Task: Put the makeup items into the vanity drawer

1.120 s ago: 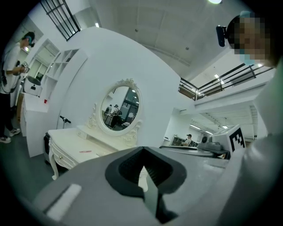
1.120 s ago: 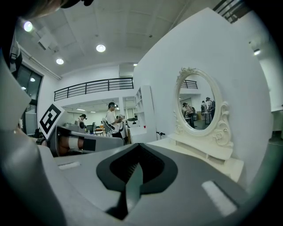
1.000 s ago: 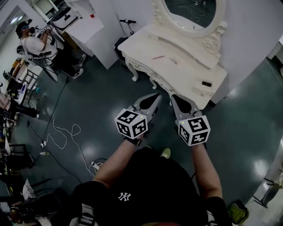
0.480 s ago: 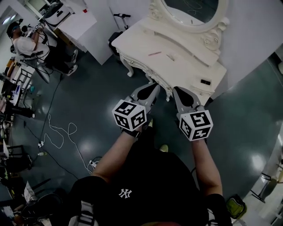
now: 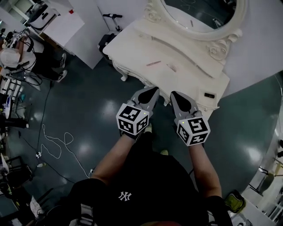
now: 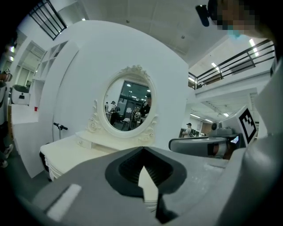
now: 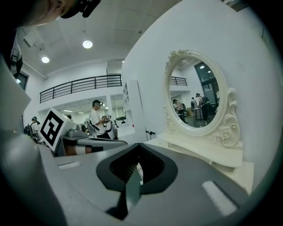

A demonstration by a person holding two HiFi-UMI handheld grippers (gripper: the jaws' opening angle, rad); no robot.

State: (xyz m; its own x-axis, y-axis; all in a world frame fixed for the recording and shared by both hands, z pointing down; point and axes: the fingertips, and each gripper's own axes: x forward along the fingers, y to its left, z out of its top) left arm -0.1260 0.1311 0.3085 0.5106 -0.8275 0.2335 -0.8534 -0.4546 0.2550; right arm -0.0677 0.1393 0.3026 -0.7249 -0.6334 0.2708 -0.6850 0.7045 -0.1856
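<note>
The cream vanity (image 5: 132,46) with its oval mirror (image 5: 199,11) stands ahead of me. On its top lie a thin pink stick (image 5: 153,63), a small pale item (image 5: 171,67) and a small black item (image 5: 208,95) near the right end. My left gripper (image 5: 154,90) and right gripper (image 5: 174,94) hover side by side at the vanity's front edge, both shut and holding nothing. The left gripper view shows the shut left gripper (image 6: 143,151) pointing at the mirror (image 6: 128,106). The right gripper (image 7: 139,148) looks the same in its own view. No open drawer shows.
A person (image 5: 11,57) works at a cluttered desk far left. A white cable (image 5: 57,141) snakes over the dark glossy floor. A white cabinet (image 5: 62,26) and a scooter (image 5: 108,17) stand left of the vanity. A yellow-green bag (image 5: 232,201) lies at lower right.
I have come closer to the vanity, which sits larger and lower in the head view. Both grippers stay shut and side by side, now at its front edge.
</note>
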